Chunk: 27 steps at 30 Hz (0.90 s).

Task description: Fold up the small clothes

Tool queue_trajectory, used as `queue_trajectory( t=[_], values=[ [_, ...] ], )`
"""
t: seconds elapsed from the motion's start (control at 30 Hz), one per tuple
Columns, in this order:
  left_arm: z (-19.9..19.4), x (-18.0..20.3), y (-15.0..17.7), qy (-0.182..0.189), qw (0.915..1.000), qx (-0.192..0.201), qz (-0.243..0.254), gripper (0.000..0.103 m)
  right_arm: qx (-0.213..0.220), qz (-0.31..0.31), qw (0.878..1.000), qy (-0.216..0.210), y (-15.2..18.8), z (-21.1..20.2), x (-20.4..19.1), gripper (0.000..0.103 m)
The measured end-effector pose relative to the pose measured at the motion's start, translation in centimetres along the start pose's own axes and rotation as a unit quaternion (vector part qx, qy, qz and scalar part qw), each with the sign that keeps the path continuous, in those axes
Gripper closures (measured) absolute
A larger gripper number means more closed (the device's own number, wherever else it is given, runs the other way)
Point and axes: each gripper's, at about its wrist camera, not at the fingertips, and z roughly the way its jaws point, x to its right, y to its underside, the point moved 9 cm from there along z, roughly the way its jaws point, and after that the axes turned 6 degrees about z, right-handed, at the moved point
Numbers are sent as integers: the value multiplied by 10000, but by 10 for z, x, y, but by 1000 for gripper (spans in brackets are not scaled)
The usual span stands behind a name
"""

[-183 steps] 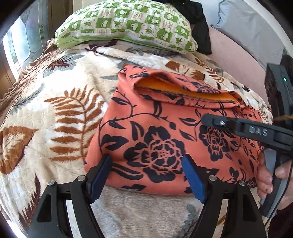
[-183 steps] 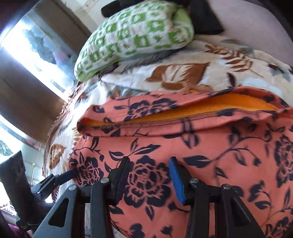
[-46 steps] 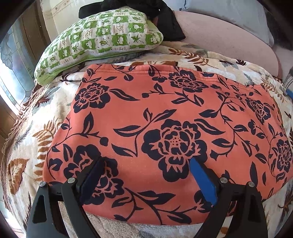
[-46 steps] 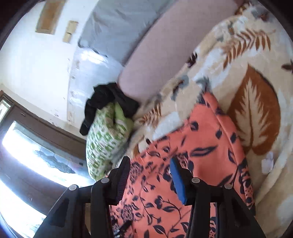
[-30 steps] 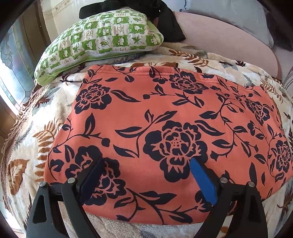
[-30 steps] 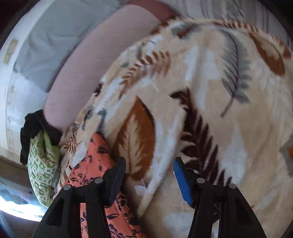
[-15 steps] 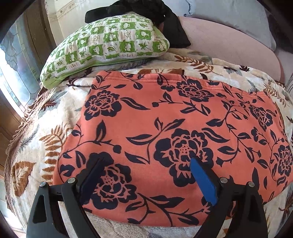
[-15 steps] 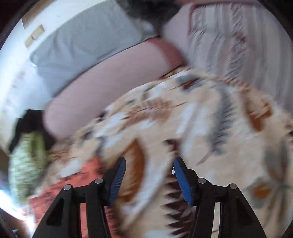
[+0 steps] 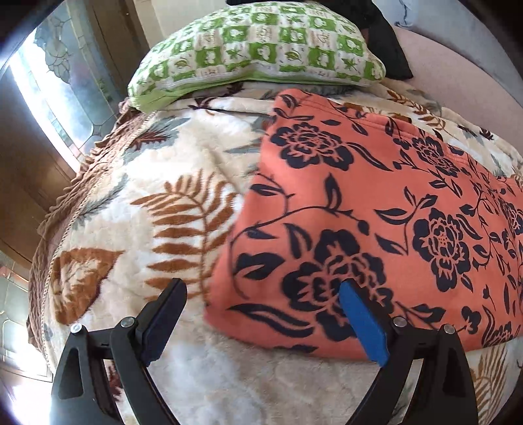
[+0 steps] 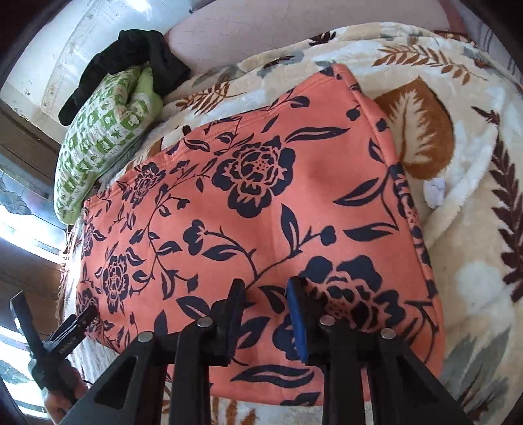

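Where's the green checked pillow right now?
The green checked pillow lies at the far end of the leaf-print blanket, beyond the orange floral garment, upper left in the right wrist view.

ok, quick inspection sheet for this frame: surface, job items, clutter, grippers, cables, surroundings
Surface: cream leaf-print blanket spread over a bed.
Job's things: orange floral garment lies flat and smooth on the blanket, roughly rectangular.
Clutter: green checked pillow beyond the garment; black cloth lying on the pillow's far end.
Grippers: left gripper open, jaws wide, straddling the garment's near left corner, holding nothing. Right gripper open, narrower gap, over the garment's near edge, holding nothing.
Cables: nothing seen.
Surroundings: bright window with patterned glass to the left; pale wall behind the pillow.
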Motion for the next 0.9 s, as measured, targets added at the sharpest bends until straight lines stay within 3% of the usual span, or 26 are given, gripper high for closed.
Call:
queue_trajectory(
  t=[0.2,0.27,0.33,0.37,0.4,0.5,0.6,0.7,0.77,0.9],
  values=[
    [-8,-55,28,409,9939,-211,-999,8,17,191,9990,-403,40,-30,3,71],
    [-8,-59,40,733,9884,-282,-1298,8,-105,382,9968,-695,51,-34,5,71],
    [-9,-54,48,1212,9797,-369,-1552,9,-124,650,9911,-1155,58,-42,5,59],
    [-11,-49,49,1430,9758,-378,-1608,9,-122,777,9877,-1349,61,-44,4,33],
    [-13,-44,48,1578,9734,-333,-1627,9,-89,899,9845,-1506,63,-46,3,27],
    [-15,-33,38,1799,9703,-166,-1606,11,-47,1203,9740,-1921,63,-50,5,27],
    [-3,-25,31,2033,9634,-243,-1731,31,-160,1682,9645,-2027,61,-38,15,27],
    [5,-23,21,1976,9636,-150,-1792,33,-179,2137,9560,-2002,58,-25,30,29],
    [8,-18,11,2214,9572,-70,-1862,34,-127,2285,9502,-2113,53,-22,35,29],
    [16,-7,1,2260,9558,-29,-1883,34,216,2438,9441,-2209,40,-19,38,29]
  ],
)
